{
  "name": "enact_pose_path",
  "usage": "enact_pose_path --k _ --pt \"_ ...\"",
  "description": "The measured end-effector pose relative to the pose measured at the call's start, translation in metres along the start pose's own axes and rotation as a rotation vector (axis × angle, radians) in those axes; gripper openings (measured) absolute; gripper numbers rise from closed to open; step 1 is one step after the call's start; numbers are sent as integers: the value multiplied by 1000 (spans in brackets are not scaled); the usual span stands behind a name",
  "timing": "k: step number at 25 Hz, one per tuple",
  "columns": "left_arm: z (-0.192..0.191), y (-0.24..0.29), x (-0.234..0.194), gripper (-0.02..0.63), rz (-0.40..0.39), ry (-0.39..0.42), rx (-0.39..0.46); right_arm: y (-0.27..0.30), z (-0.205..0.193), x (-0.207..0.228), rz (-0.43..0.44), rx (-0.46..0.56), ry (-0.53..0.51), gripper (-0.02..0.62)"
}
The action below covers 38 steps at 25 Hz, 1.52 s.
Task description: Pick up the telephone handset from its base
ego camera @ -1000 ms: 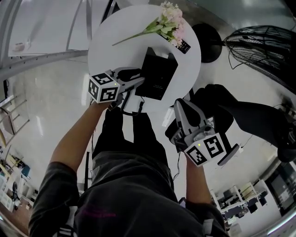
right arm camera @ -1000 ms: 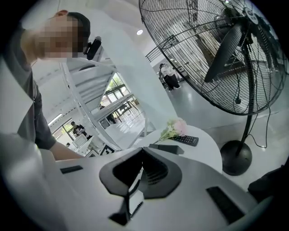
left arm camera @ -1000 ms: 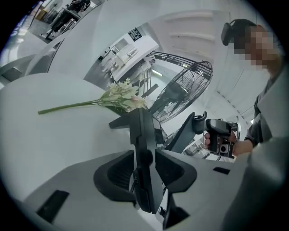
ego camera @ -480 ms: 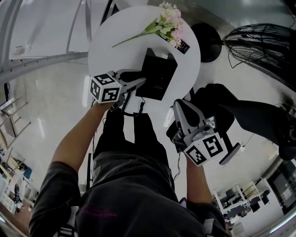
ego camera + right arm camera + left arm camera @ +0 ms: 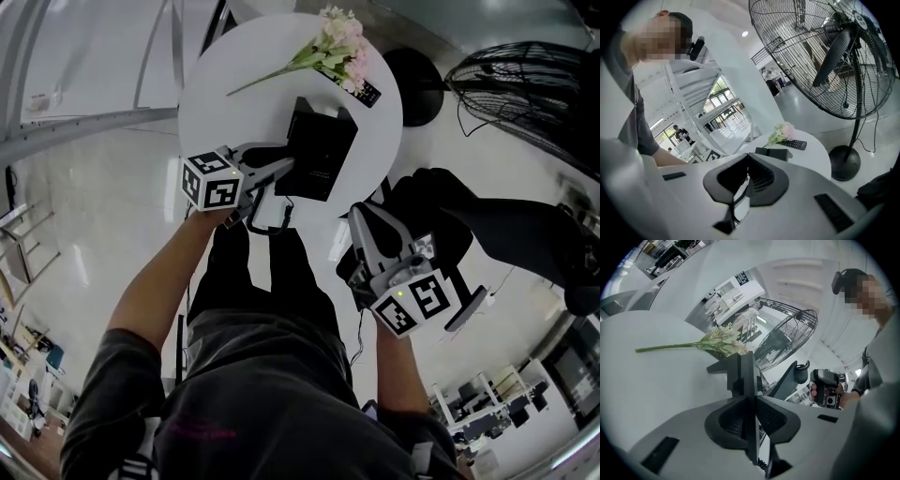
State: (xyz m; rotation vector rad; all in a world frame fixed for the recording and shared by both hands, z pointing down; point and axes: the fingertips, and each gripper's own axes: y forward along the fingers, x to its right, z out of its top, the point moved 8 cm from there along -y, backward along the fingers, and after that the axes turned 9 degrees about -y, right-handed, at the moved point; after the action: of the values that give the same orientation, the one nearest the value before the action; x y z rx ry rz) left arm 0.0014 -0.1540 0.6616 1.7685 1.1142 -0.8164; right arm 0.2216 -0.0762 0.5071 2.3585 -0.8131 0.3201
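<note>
Head view has the round white table (image 5: 225,94) at upper centre, the black telephone base (image 5: 321,159) on it, and the left forearm (image 5: 159,286) stretched up from lower left. The left gripper (image 5: 279,161) has just been closing and now pinches the handset (image 5: 265,150) at the base's left side. The right gripper (image 5: 364,216) hangs off the table at lower right, jaws together, empty.

Bright, even light; soft sheen on the white surface (image 5: 225,122); heavy fisheye bending; dark corners; nearest parts blurred.
</note>
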Motion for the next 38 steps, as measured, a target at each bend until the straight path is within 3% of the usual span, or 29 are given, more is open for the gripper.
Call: enact_pose_path --k 12,25,38 --pt "17 -20 27 78 -58 32 56 -4 11 -12 -11 40 -24 18" --pt "72 -102 117 77 -126 126 215 -15 65 -42 -39 168 -93 18" --pt "100 -190 194 77 -202 258 331 -34 108 -97 -78 291 -171 18"
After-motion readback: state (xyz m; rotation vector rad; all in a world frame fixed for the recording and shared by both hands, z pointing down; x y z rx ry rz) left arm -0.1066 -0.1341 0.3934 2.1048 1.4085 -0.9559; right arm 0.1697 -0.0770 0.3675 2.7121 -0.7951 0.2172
